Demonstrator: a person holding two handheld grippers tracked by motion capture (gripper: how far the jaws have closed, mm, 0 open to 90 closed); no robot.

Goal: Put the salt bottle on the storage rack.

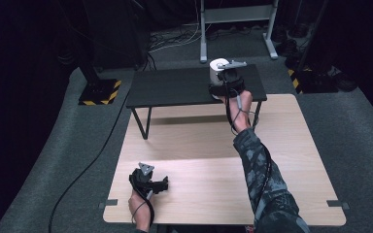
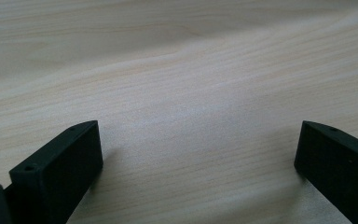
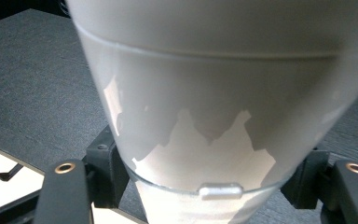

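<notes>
The white cup (image 1: pixel 218 69) stands upright on the black raised shelf (image 1: pixel 175 87), at the shelf's far right part, close to its right end. Its long axis runs straight up, and the right gripper (image 1: pixel 226 82) meets it from the near side, reaching forward over the wooden table (image 1: pixel 301 160) with the forearm stretched out behind it. In the right gripper view the cup's pale wall (image 3: pixel 214 107) rises directly between the two black jaws, which press on its lower part from either side, so the gripper is pinching the cup low down rather than at the rim. That low hold on a tall thing is, I judge, what the coming move turns on: the cup must stay plumb, or it may tip about the pinch. The left gripper (image 1: pixel 150 183) rests far off at the near left of the table, jaws spread wide over bare wood with nothing between them. The right hand is plainly the nearer one, already on the cup.
</notes>
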